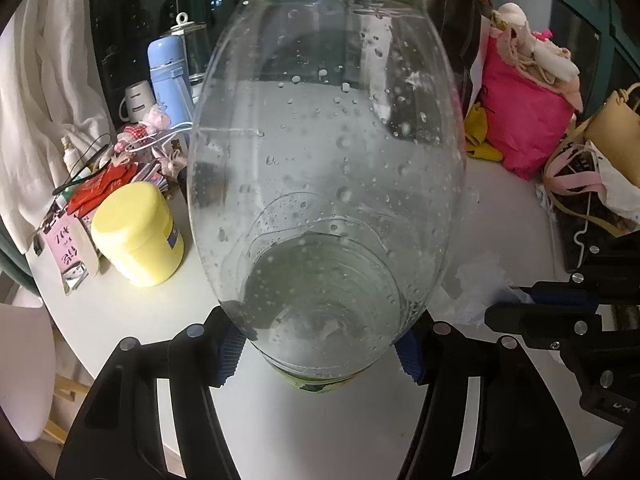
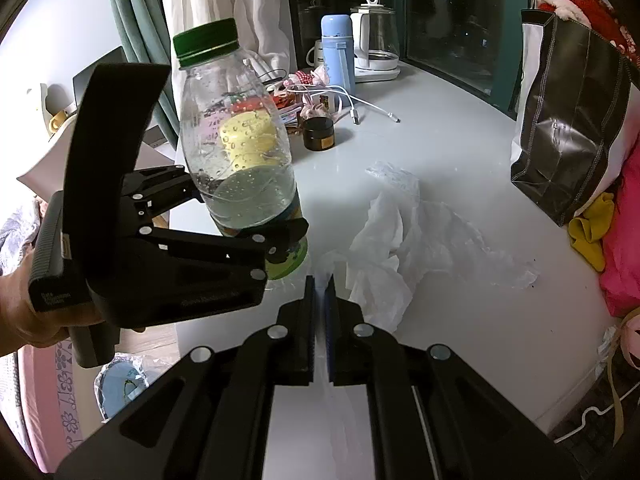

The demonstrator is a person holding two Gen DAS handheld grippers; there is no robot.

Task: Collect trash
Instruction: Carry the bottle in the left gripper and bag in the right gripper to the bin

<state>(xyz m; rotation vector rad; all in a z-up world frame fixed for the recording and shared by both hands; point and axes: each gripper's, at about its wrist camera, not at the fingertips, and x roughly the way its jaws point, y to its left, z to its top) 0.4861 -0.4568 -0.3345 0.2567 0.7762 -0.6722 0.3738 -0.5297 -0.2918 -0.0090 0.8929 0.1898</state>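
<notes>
The left tool (image 1: 320,354) has its fingers on either side of the lower part of a clear plastic bottle (image 2: 236,148), with the blue pads against the bottle's wall just above the green label, so it looks clamped on the bottle. The bottle stands upright near the edge of the white table (image 2: 440,140), its green cap (image 2: 206,42) screwed on and a little liquid left in the bottom. The right tool (image 2: 320,300) has its fingers together, and a thin strip of clear plastic appears to run between them, though I cannot tell for sure that it is pinched; the crumpled plastic bag (image 2: 404,236) lies on the table just beyond its tips. For this step, the grip should be firm enough that the wet, rounded wall does not slip, yet not so hard that the thin plastic buckles. Keeping the bottle upright while lifting would stop the liquid sloshing and shifting the weight. The lift should go straight up before any sideways move, since the yellow tub (image 1: 138,232) and other clutter stand near on one side and the right tool on the other.
</notes>
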